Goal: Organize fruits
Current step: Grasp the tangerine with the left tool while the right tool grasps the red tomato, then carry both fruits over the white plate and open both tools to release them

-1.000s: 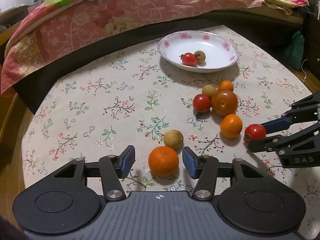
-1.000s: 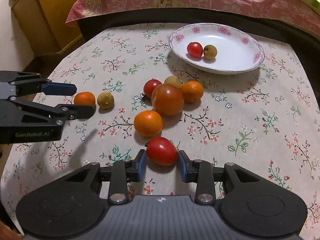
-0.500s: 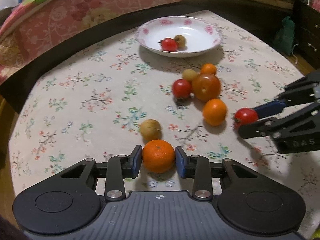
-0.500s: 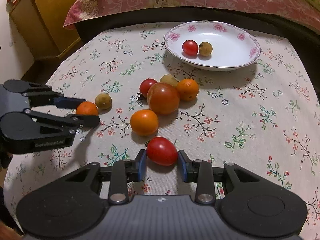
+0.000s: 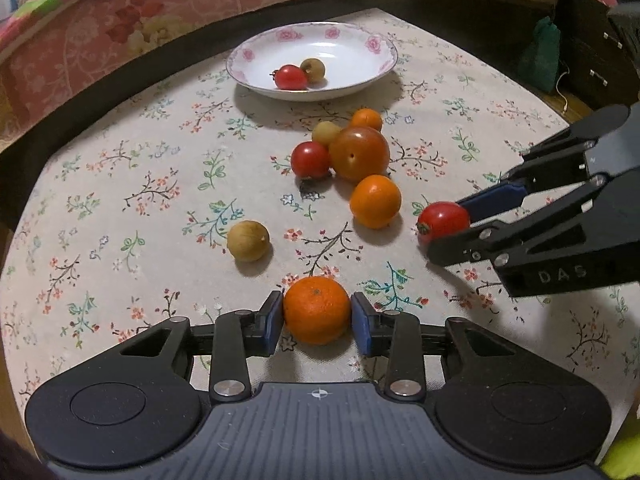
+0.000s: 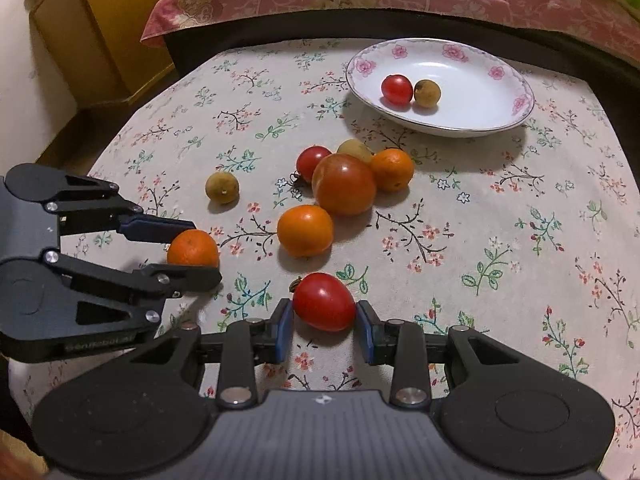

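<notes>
On right claw (image 5: 460, 228), "DAS" lettering (image 5: 562, 276)

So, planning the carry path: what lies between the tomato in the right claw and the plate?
In the right wrist view, the loose fruit cluster sits between the tomato and the plate.

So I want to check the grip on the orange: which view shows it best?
The left wrist view: the orange sits centred between the left tool's pads. The right wrist view shows it side-on, partly hidden by a finger.
</notes>
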Motion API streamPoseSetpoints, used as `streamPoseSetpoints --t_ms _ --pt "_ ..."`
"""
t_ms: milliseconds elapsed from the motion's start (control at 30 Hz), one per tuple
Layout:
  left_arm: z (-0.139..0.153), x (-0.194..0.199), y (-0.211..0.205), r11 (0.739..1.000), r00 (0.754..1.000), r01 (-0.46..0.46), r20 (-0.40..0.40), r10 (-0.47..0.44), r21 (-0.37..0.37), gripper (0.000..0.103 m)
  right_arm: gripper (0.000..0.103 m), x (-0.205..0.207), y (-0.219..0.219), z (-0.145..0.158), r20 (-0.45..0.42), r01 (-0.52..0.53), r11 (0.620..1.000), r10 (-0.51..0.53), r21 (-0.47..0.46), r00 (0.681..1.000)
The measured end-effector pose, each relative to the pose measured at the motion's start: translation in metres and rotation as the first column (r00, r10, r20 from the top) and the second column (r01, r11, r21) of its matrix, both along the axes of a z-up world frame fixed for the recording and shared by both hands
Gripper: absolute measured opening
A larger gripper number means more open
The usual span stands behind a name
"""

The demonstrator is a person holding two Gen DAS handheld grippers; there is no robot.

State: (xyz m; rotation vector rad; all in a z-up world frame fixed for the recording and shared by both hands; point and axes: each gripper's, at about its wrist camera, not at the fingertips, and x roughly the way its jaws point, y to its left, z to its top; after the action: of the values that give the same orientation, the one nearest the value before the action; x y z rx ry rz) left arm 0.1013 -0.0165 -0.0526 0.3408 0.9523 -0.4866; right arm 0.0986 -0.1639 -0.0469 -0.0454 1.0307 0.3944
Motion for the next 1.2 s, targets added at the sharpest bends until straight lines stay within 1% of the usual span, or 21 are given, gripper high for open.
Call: streamPoseSetpoints --t_ms 133,200,267,300,367,400,433,500,567,633,667,700,767,833,1033,1200 --pt "0.001 -0.001 0.0 1.0 1.0 0.0 0.005 0.0 0.001 0.059 0.034 0.002 -0.001 -0.001 0.001 -0.004 1.0 0.004 0.005 1.0" --pt "0.0 -0.002 0.0 1.0 1.0 0.002 0.008 -0.002 0.01 0.062 0.035 0.002 -0.001 -0.001 0.007 -0.009 1.0 0.009 0.003 1.0" --pt "-0.001 -0.003 0.0 1.0 1.0 0.001 0.01 -0.001 0.009 0.063 0.041 0.002 0.0 -0.001 0.011 -0.02 1.0 0.02 0.0 1.0" --pt "-0.001 -0.003 0.0 1.0 1.0 0.0 0.008 0.0 0.007 0.063 0.042 0.002 0.001 -0.001 0.012 -0.025 1.0 0.025 0.0 1.0" --pt "-0.001 -0.003 0.001 1.0 1.0 -0.003 0.006 0.003 0.002 0.062 0.048 0.002 0.003 -0.001 0.016 -0.035 0.999 0.035 -0.003 0.999" --pt "-0.001 -0.003 0.001 1.0 1.0 -0.003 0.003 0.003 -0.001 0.061 0.049 0.002 0.003 -0.001 0.02 -0.038 0.999 0.038 -0.006 0.999" --pt "-0.001 -0.003 0.001 1.0 1.0 -0.003 0.0 0.003 -0.004 0.056 0.049 0.002 0.004 -0.001 0.023 -0.039 0.999 0.04 -0.011 0.999" --pt "0.0 -0.003 0.001 1.0 1.0 -0.002 -0.006 0.002 -0.01 0.051 0.049 0.003 0.002 -0.001 0.025 -0.034 0.999 0.034 -0.011 0.999" --pt "0.0 -0.004 0.0 1.0 1.0 -0.001 -0.003 0.001 -0.006 0.049 0.049 0.005 0.0 -0.002 0.024 -0.024 1.0 0.024 -0.005 0.999" --pt "0.0 -0.003 0.0 1.0 1.0 -0.006 -0.004 0.006 -0.003 0.045 0.049 0.006 -0.002 -0.002 0.022 -0.015 1.0 0.015 0.002 1.0" --pt "0.0 -0.003 0.0 1.0 1.0 -0.009 -0.004 0.009 -0.002 0.044 0.047 0.007 -0.003 -0.001 0.021 -0.012 1.0 0.011 0.004 1.0" --pt "0.0 -0.002 0.001 1.0 1.0 -0.01 -0.006 0.01 -0.003 0.044 0.045 0.007 -0.003 -0.001 0.022 -0.007 1.0 0.007 0.001 1.0" --pt "0.0 -0.003 0.001 1.0 1.0 -0.009 -0.005 0.009 0.0 0.043 0.037 0.007 -0.003 -0.001 0.029 -0.003 1.0 0.004 -0.021 1.0" --pt "0.001 -0.003 0.0 1.0 1.0 -0.01 -0.002 0.01 0.002 0.043 0.033 0.007 -0.003 -0.001 0.03 0.003 1.0 -0.003 -0.025 1.0" --pt "0.008 0.001 -0.002 1.0 1.0 -0.021 0.01 0.022 -0.021 0.043 0.033 0.006 0.0 0.0 0.026 0.0 0.999 0.0 -0.034 1.0" --pt "0.018 0.006 -0.009 0.999 0.999 -0.023 0.036 0.025 -0.048 0.043 0.033 0.007 -0.002 0.006 0.03 0.015 1.0 -0.015 -0.003 0.999"
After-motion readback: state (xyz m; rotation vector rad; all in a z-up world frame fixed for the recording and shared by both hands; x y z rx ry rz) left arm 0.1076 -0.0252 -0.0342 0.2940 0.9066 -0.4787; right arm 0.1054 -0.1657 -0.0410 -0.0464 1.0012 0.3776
